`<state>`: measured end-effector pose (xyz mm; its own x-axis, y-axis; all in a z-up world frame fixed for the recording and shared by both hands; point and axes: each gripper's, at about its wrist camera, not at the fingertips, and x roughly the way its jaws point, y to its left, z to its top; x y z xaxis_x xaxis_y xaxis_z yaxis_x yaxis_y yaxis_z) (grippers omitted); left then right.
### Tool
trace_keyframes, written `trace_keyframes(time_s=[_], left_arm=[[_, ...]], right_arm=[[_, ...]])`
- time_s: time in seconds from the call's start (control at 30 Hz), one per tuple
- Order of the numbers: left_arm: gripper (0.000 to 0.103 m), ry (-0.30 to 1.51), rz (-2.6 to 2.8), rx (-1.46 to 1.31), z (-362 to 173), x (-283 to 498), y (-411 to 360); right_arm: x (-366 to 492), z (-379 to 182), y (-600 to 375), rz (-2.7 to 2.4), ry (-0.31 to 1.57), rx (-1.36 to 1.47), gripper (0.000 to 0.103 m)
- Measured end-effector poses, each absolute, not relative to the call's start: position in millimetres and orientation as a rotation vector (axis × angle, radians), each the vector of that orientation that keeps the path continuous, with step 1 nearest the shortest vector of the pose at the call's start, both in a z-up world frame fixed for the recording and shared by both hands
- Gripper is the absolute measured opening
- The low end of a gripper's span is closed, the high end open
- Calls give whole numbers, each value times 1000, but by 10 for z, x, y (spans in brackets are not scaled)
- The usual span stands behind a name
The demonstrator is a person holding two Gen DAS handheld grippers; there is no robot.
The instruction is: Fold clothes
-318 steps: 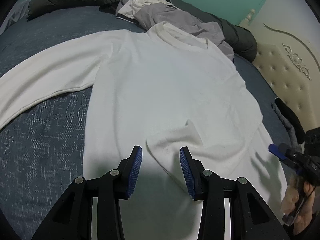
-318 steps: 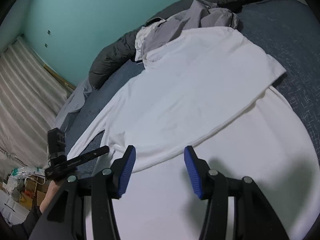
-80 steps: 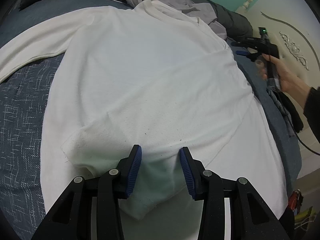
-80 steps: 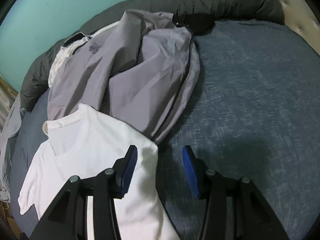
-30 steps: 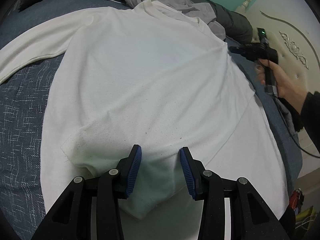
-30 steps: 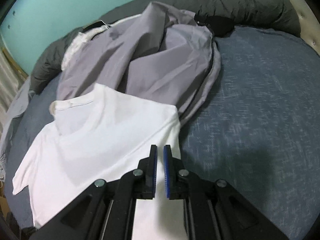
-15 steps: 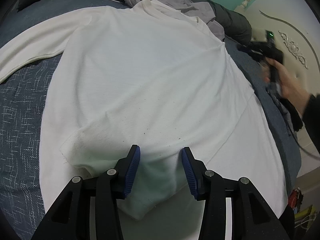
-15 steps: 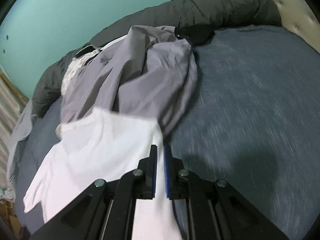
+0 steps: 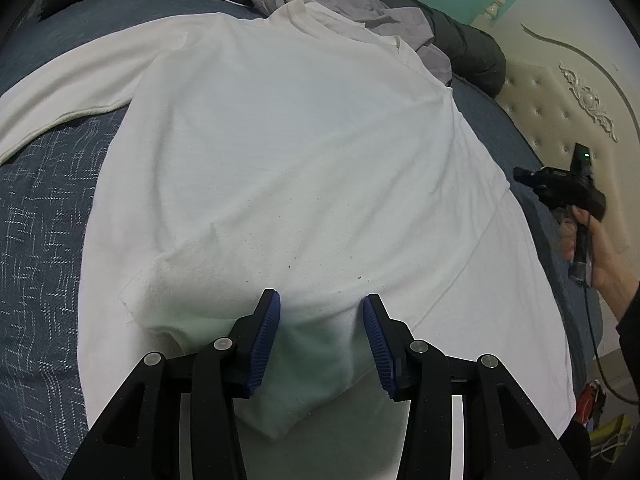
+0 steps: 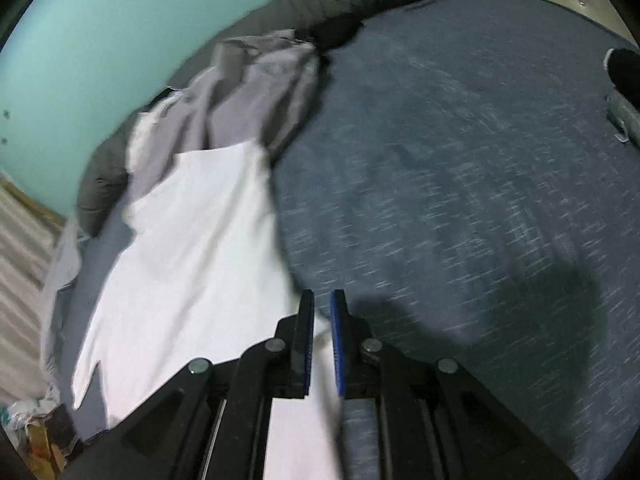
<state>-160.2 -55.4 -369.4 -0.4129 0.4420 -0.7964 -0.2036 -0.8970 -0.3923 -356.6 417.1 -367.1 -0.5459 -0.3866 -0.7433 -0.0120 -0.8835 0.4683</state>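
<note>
1. lying spread across the middle of the blue bed (image 9: 44,216), the white long-sleeved shirt (image 9: 288,152) has its collar toward the grey jacket (image 9: 344,0) at the far edge.
2. left gripper (image 9: 322,340) hangs over the folded sleeve cuff, jaws spread, pads off the cloth.
3. right gripper (image 10: 322,344), at the shirt's right edge, jaws just easing apart, a narrow gap, white cloth between; whether it's still pinched, can't tell.
</note>
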Motion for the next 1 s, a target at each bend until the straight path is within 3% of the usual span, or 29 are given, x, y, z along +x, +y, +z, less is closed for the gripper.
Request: trace_keyframes(time_s=[0.17, 0.23, 0.37, 0.47, 0.5, 0.57, 0.6, 0.9, 1.0], left_arm=[[47, -345, 2334, -1423, -3698, -1617, -559], [47, -352, 2333, -1421, -3699, -1616, -577], [47, -359, 2327, -1418, -3710, -1643, -577], [47, -363, 2326, -1417, -3712, -1660, -566], [47, -361, 2328, -1417, -3709, -1654, -568], [47, -358, 2333, -1417, -3704, -1641, -571], [47, -357, 2335, -1417, -3701, -1660, -548], [47, -355, 2334, -1413, -3695, -1675, -533], [47, -356, 2331, -1412, -3696, -1679, -539]], right_arm=[[-3618, -3901, 3912, -2446, -535, 1492, 9], [-3615, -3940, 3990, -2492, -591, 1500, 6], [-3476, -3828, 4258, -2624, -714, 1450, 9], [-3420, -3757, 4288, -2610, -700, 1430, 11], [-3412, -3748, 4282, -2601, -681, 1437, 15], [-3413, -3782, 4261, -2584, -652, 1469, 37], [-3428, -3798, 4242, -2576, -633, 1481, 38], [-3515, -3875, 4126, -2583, -394, 1529, 37], [-3553, -3896, 3988, -2559, -264, 1539, 21]])
